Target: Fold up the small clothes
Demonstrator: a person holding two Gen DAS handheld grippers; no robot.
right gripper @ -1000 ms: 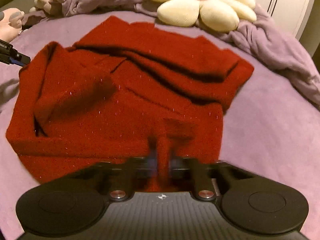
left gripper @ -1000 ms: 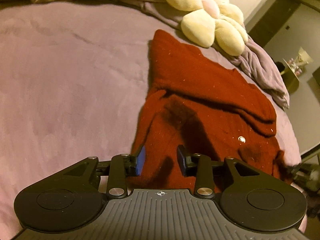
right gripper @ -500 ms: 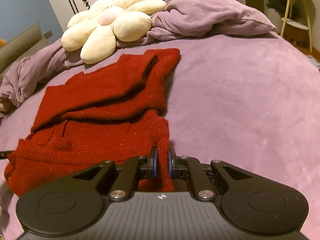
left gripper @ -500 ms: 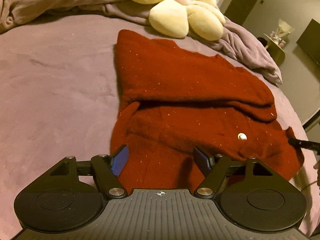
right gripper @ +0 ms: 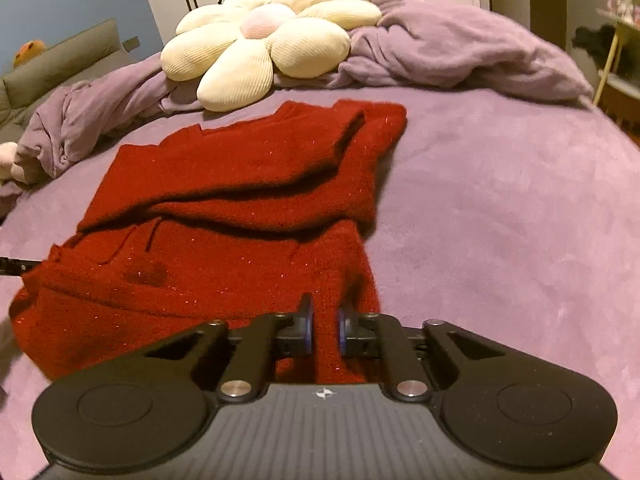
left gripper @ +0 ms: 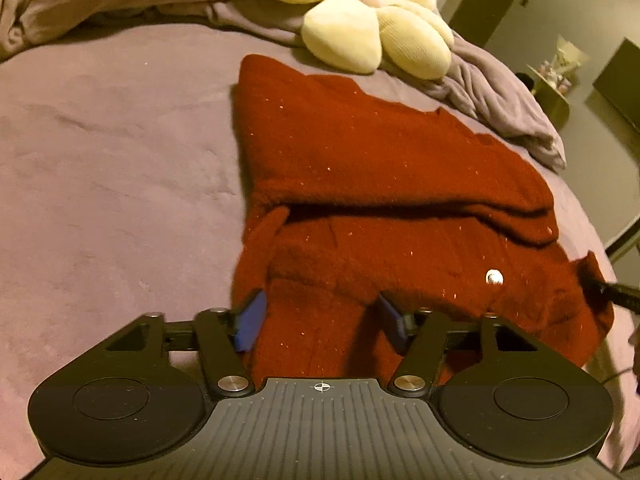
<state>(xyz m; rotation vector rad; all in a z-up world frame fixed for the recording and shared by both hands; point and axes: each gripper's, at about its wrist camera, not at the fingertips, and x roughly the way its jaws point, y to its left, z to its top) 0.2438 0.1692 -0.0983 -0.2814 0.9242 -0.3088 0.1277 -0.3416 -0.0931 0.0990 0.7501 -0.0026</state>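
Right gripper point(right gripper: 325, 330) pinches red sweater point(right gripper: 240, 208) edge.

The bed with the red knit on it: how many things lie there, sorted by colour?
Red: 1, the sweater
Cream: 1, the flower cushion
Purple: 1, the rumpled blanket, bunched at the far edge of the bed
Total: 3
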